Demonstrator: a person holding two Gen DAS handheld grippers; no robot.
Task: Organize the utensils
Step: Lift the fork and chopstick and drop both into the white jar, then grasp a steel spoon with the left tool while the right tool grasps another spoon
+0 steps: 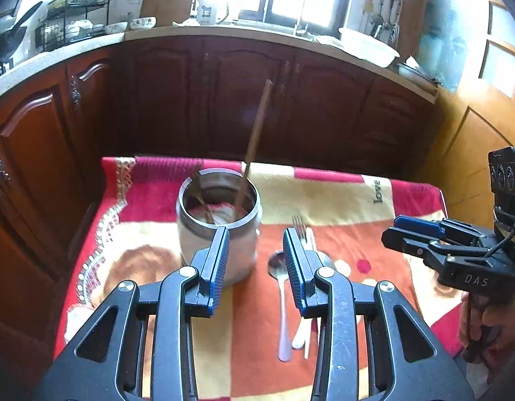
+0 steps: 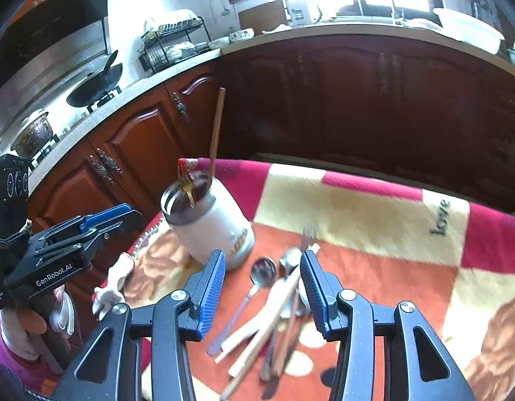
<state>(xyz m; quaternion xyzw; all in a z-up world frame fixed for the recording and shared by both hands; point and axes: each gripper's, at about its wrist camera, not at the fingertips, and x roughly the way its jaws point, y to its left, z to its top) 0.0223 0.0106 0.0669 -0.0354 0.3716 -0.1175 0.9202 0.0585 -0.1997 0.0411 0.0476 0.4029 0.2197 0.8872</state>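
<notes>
The utensils lie in a loose heap on the bench, which is draped in a red, orange and cream checked blanket with the word "love" near its far edge. In the right wrist view the heap holds a metal spoon with its bowl toward the jar, a pale chopstick slanting across it, a fork whose tines point away, and some more handles too blurred to tell apart. Just beside the heap, on its left, stands a steel jar with an open mouth; one long brown chopstick sticks up out of it and leans on the rim, and a second utensil (its tip looks like a fork, though it is smeared) rests inside against the wall. The left claw hangs released above the near edge of the jar and the spoon, its blue ribbed pads apart with nothing between them. The right claw is likewise released and empty, its pads straddling the heap from above without touching it. A hand in a magenta sleeve holds the left claw's grip. Dark wooden cabinets and a kitchen counter run behind the bench.
</notes>
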